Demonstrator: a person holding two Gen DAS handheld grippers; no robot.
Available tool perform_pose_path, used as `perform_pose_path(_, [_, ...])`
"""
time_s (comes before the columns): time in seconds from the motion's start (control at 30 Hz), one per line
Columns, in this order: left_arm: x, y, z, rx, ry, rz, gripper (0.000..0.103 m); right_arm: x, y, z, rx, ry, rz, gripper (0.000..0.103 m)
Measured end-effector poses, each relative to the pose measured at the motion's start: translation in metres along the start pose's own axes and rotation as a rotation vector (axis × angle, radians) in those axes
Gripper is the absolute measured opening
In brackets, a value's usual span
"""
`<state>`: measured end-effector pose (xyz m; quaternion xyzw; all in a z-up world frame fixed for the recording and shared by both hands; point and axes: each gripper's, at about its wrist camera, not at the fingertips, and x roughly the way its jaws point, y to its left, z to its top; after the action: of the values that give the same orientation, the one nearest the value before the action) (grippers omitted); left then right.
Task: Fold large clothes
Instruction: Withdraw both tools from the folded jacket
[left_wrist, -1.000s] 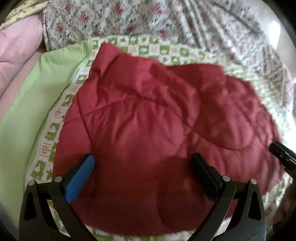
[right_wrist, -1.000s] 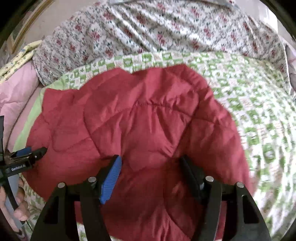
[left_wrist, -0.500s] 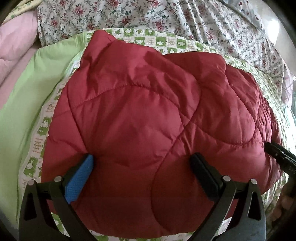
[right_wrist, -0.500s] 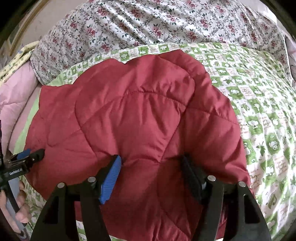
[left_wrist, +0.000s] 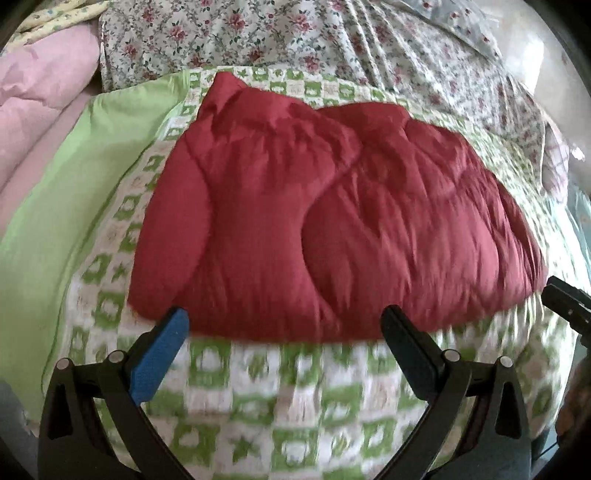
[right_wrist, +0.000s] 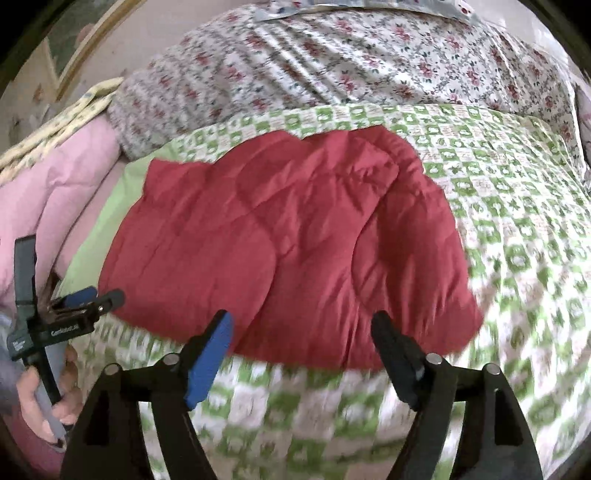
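Though bulky, the red quilted jacket (left_wrist: 332, 236), lying folded on the green-checked bedspread (left_wrist: 280, 413), looks light, soft and springy. Left gripper (left_wrist: 286, 332) released, empty; right gripper (right_wrist: 301, 332) opening, empty. Best grasped at the near hem corners.

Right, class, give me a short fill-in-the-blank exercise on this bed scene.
1. The quilted garment lying on the bed is ____ in colour.
2. The sheet under it is checked white and ____.
3. Between the left gripper's open fingers there is ____.
4. The bedding bunched beyond the plain green strip is ____.

Missing: red; green; nothing; pink
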<state>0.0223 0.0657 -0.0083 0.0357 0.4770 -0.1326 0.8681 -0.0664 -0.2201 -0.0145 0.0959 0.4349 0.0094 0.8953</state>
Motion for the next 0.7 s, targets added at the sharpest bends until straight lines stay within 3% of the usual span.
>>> perform_pose_path(0.2, [-0.015, -0.004, -0.036, 0.009, 0.009, 0.025, 0.103, -0.01, 0.016, -0.043, -0.023, 0.057, -0.002, 0.08])
perform_pose_path(0.4, [-0.055, -0.015, -0.037, 0.047, -0.032, 0.068, 0.103, -0.047, 0.038, -0.047, -0.089, 0.033, -0.013, 0.08])
perform_pose_path(0.43, [-0.064, -0.016, -0.035, 0.053, -0.046, 0.067, 0.103, -0.056, 0.041, -0.046, -0.1, 0.016, -0.016, 0.081])
perform_pose_path(0.53, [-0.08, -0.02, -0.03, 0.063, -0.074, 0.084, 0.103, -0.082, 0.051, -0.04, -0.122, -0.069, -0.01, 0.103])
perform_pose_path(0.6, [-0.08, -0.023, -0.026, 0.065, -0.073, 0.088, 0.103, -0.086, 0.053, -0.037, -0.124, -0.102, -0.01, 0.103])
perform_pose_path(0.7, [-0.066, -0.026, -0.019, 0.065, -0.025, 0.109, 0.103, -0.07, 0.049, -0.03, -0.106, -0.06, -0.025, 0.103])
